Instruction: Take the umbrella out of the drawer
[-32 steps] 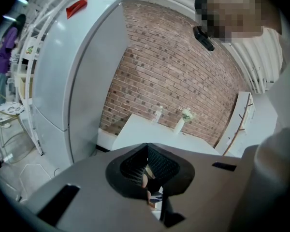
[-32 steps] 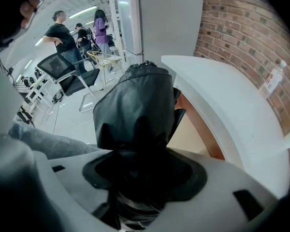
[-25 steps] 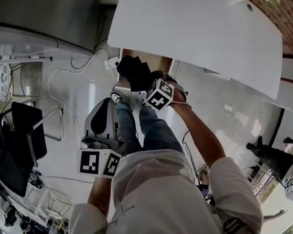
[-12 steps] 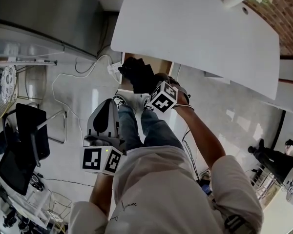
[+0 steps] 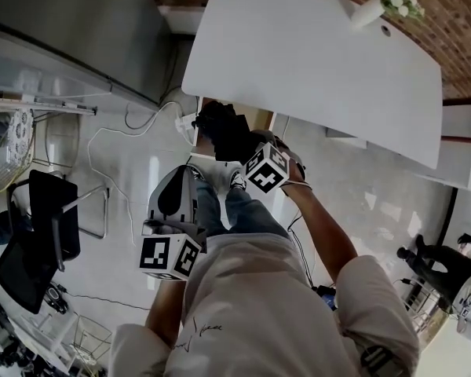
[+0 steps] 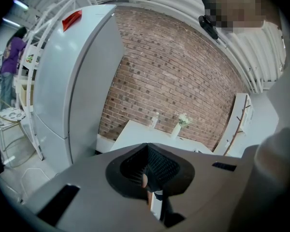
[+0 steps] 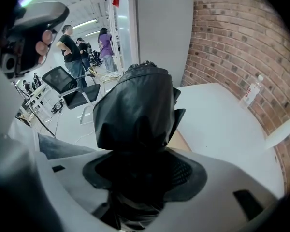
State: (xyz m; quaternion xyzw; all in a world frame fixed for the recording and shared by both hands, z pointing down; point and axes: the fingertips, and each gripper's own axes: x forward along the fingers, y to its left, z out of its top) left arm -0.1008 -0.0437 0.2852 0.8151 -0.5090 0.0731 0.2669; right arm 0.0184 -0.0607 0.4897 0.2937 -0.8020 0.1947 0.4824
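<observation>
Currently right claw (image 7: 141,180) clenched on umbrella (image 7: 135,108), left claw (image 6: 150,183) closed empty; I judge slick fabric could slip free or clip the desk (image 5: 314,53) edge.

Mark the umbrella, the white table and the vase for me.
umbrella (image 7: 135,105), right gripper view, on its folded black fabric.
white table (image 5: 322,61), head view, on a bare part of the top.
vase (image 5: 366,12), head view, on its white body.

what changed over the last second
Almost nothing: only the head view drifted a little. The right gripper stays shut on the black umbrella, held near the white desk's edge. The left gripper stays shut and empty, lower down.
</observation>
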